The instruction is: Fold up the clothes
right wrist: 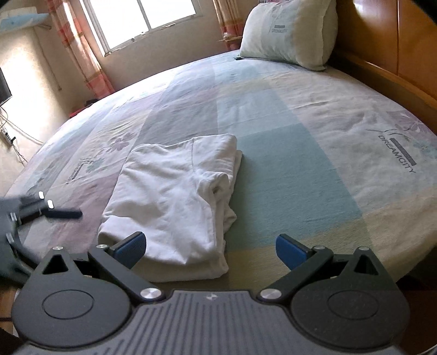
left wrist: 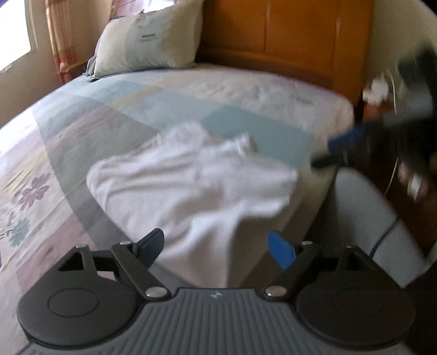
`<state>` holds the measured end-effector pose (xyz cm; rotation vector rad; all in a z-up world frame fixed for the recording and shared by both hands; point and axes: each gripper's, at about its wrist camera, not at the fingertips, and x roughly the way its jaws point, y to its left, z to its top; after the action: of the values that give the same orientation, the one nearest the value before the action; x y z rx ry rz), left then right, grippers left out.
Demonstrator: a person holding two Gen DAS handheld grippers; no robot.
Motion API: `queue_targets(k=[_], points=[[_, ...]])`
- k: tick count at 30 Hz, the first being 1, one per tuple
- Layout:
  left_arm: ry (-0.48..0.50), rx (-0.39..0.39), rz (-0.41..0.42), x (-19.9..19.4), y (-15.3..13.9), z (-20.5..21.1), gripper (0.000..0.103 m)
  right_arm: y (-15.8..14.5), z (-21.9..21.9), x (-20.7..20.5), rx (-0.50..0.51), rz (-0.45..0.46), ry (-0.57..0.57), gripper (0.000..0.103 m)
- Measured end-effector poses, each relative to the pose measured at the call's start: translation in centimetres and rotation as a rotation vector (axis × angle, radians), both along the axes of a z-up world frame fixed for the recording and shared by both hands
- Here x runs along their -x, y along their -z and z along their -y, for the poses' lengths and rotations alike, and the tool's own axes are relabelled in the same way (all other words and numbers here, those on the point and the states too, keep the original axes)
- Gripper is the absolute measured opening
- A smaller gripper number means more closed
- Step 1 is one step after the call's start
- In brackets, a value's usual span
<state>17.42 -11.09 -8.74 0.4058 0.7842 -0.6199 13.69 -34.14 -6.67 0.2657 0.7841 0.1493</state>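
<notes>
Blur softens the left wrist view, yet the left gripper [left wrist: 215, 247] plainly has its fingers spread wide and empty, poised above the near edge of the bed [left wrist: 169, 101]. A folded white garment [left wrist: 191, 185] lies on the patchwork sheet close to that near edge, its lower part draping over the side of the mattress. At the far end a pillow [left wrist: 147, 41] leans near the wooden headboard [left wrist: 286, 35]. Smeared by motion at the right margin, the right gripper [left wrist: 336, 148] hangs just beyond the garment's right side; how its fingers stand cannot be told from here.

From the right wrist view, the right gripper [right wrist: 210, 250] shows blue-padded fingers set far apart, holding nothing, right over the bed's near edge [right wrist: 355, 232]. The white garment [right wrist: 174, 196] sits folded into a rough rectangle, its near end between the fingers and its length running toward the middle of the bed. To the left of the garment, apart from it, the left gripper [right wrist: 65, 213] appears blurred. The pillow [right wrist: 289, 30] rests at the far corner beside the headboard [right wrist: 396, 41], with a bright window [right wrist: 142, 19] behind.
</notes>
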Motion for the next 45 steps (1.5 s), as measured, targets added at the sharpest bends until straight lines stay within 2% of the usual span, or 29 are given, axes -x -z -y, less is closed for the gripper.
queue_targets(k=[2,5,8,10,12,15,21,24,25,28,29,32,35,38,39,40,45], points=[[-0.018,-0.087,0.083,0.4,2.0,0.6,0.084,-0.2,-0.3,0.1,0.005,0.002,0.001,0.103],[-0.063,-0.263,0.240,0.7,4.8,2.0,0.083,-0.7,-0.7,0.6,0.011,0.013,-0.001,0.103],[-0.071,-0.310,0.318,0.9,5.3,2.3,0.084,-1.1,-1.0,0.9,0.026,0.024,-0.009,0.103],[-0.090,-0.336,0.330,1.1,5.4,1.7,0.085,-1.1,-1.1,0.8,0.032,0.023,-0.007,0.103],[-0.141,-0.340,0.304,1.2,5.6,0.4,0.085,-0.9,-1.2,0.6,0.030,0.018,-0.003,0.103],[-0.207,-0.244,0.237,1.3,5.4,-1.9,0.085,-0.3,-1.4,0.3,0.025,0.002,-0.011,0.103],[-0.209,-0.051,0.072,0.9,2.9,-4.7,0.085,0.2,-2.2,-0.3,0.080,-0.009,-0.051,0.103],[-0.223,0.056,0.042,0.3,1.1,-5.9,0.085,0.3,-2.7,-0.1,0.105,0.017,-0.083,0.103],[-0.231,0.100,0.041,0.1,0.4,-6.3,0.085,0.4,-2.7,0.0,0.102,0.030,-0.100,0.100],[-0.258,0.230,0.036,-0.7,-1.6,-7.6,0.086,1.1,-2.8,-0.2,0.089,0.008,-0.149,0.070],[-0.262,0.257,0.039,-1.3,-2.0,-7.5,0.086,1.5,-2.8,-0.4,0.081,-0.003,-0.147,0.063],[-0.263,0.294,0.053,-3.7,-2.6,-6.5,0.086,2.4,-2.3,-1.0,0.037,-0.016,-0.130,0.054],[-0.236,0.291,0.052,-5.3,-2.6,-4.9,0.086,2.9,-1.8,-1.7,0.007,0.004,-0.099,0.046],[-0.195,0.286,0.035,-6.3,-2.2,-3.5,0.086,3.5,-2.3,-2.4,0.054,0.001,-0.110,0.034],[-0.185,0.285,0.029,-6.5,-2.0,-3.1,0.086,3.7,-2.5,-2.7,0.070,0.000,-0.113,0.027],[-0.179,0.283,0.022,-6.6,-1.9,-2.9,0.086,3.9,-2.6,-2.7,0.086,-0.009,-0.124,0.005],[-0.151,0.272,-0.029,-6.6,-0.5,-2.4,0.086,4.4,-2.1,-1.7,0.101,-0.047,-0.147,0.006]])
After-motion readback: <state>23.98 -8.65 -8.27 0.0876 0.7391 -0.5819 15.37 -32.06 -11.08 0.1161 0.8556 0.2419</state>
